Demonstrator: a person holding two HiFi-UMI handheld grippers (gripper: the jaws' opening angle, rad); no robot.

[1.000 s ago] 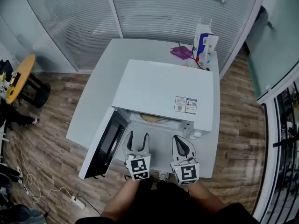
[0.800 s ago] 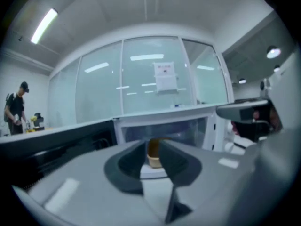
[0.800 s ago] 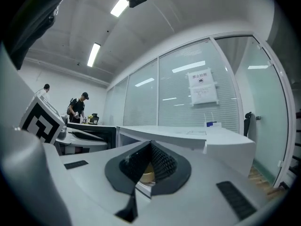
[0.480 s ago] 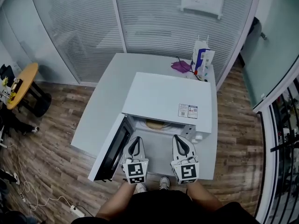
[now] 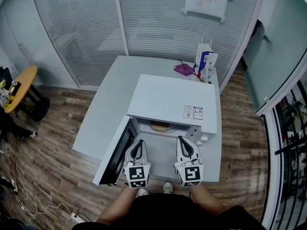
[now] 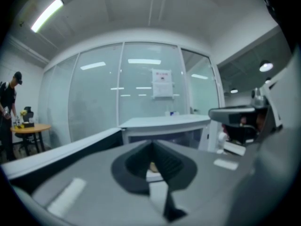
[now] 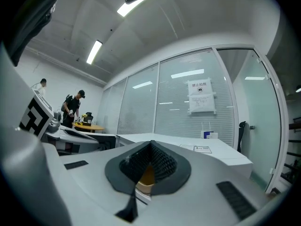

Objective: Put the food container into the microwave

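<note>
The food container (image 5: 160, 126) is seen already inside the open microwave (image 5: 172, 102) on the worktop (image 5: 110, 99). It is judged light and thin-walled (easily dented), best taken by its rim. The fingers of left gripper (image 5: 139, 145) and right gripper (image 5: 186, 143) are closed together, nothing held.

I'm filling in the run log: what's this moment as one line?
food container: inside microwave | door: open | left gripper: shut, empty, at opening | right gripper: shut, empty, at opening
</note>
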